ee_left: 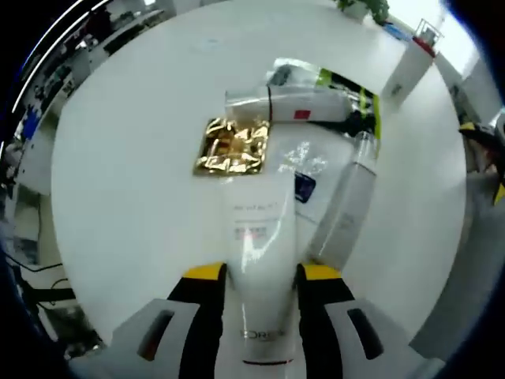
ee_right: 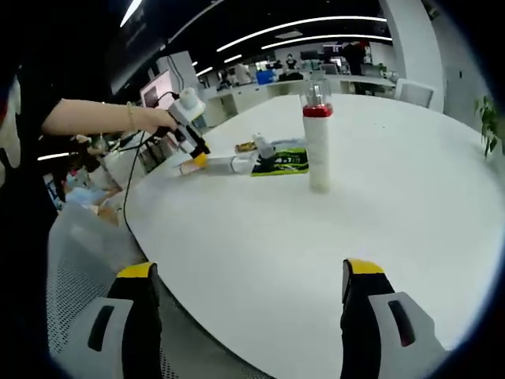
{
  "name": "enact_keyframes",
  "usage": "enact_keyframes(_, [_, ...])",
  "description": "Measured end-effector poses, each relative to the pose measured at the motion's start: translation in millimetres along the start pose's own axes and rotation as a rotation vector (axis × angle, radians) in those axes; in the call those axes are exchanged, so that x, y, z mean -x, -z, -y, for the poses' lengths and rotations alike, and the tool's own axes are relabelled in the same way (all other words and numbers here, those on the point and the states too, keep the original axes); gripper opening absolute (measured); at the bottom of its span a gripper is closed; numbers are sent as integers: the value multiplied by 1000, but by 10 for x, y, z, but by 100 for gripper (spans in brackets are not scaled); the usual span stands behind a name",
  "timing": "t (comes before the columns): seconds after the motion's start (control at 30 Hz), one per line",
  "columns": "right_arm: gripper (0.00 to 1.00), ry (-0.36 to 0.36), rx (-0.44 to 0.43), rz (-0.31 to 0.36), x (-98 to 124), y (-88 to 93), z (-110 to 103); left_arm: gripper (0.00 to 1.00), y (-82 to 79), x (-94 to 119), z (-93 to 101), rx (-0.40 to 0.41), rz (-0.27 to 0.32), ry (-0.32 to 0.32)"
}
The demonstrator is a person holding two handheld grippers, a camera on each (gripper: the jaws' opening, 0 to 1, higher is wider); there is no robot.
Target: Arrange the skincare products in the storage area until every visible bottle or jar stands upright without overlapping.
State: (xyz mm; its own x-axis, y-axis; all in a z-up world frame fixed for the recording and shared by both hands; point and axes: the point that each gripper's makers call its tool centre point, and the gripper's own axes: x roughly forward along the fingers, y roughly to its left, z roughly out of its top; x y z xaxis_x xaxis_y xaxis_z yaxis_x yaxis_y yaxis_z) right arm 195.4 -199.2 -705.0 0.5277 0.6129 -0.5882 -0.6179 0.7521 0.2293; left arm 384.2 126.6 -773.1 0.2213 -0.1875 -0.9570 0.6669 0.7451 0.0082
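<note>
A white tube (ee_left: 260,237) lies flat on the round white table (ee_left: 134,174), and my left gripper (ee_left: 262,272) is shut on its near end. A second white bottle (ee_left: 347,201) lies beside it on the right. Beyond them a gold foil packet (ee_left: 233,146), a clear tube (ee_left: 288,103) and a green and black packet (ee_left: 359,95) lie together. A white bottle with a red band and clear cap (ee_left: 410,59) stands upright farther off. In the right gripper view that bottle (ee_right: 318,138) stands mid-table, and my right gripper (ee_right: 252,272) hangs open over the table's near edge, holding nothing.
A person's hand holds the left gripper (ee_right: 189,130) at the table's (ee_right: 355,221) far left edge, with a cable trailing down. A mesh chair back (ee_right: 79,276) sits below the near edge. A potted plant (ee_right: 489,118) is at the right.
</note>
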Motion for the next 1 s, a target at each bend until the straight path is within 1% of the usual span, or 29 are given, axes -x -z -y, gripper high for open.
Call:
enact_keyframes(0.1, [95, 2, 1, -4, -2, 6, 2, 36, 10, 13, 5, 6, -14, -3])
enact_keyframes(0.13, [95, 3, 1, -5, -3, 3, -1, 36, 14, 14, 14, 11, -22, -1])
enact_keyframes(0.2, [95, 5, 1, -7, -3, 3, 0, 36, -5, 9, 14, -3, -33, -4])
enact_keyframes(0.27, [95, 6, 0, -9, -5, 6, 2, 35, 7, 10, 11, 5, -41, -5])
enact_keyframes(0.37, [95, 8, 0, -11, -5, 6, 3, 34, -3, -6, -24, -10, -39, -2])
enact_keyframes(0.47, [95, 10, -1, -12, -4, 6, 5, 34, -6, -16, -49, 3, -35, -3])
enact_keyframes(0.6, [95, 14, -1, -11, 0, 14, 21, 33, -5, -10, -14, 5, -35, -7])
enact_keyframes(0.77, [95, 16, 0, -9, 2, 7, 21, 33, -11, 12, -27, 2, -23, -17])
enact_keyframes(0.83, [95, 17, 1, -7, 2, 2, 22, 33, -11, 55, -35, 2, -11, -22])
enact_keyframes(1.0, [95, 10, 6, -5, -1, -1, 8, 32, -22, 190, -59, 19, 36, -39])
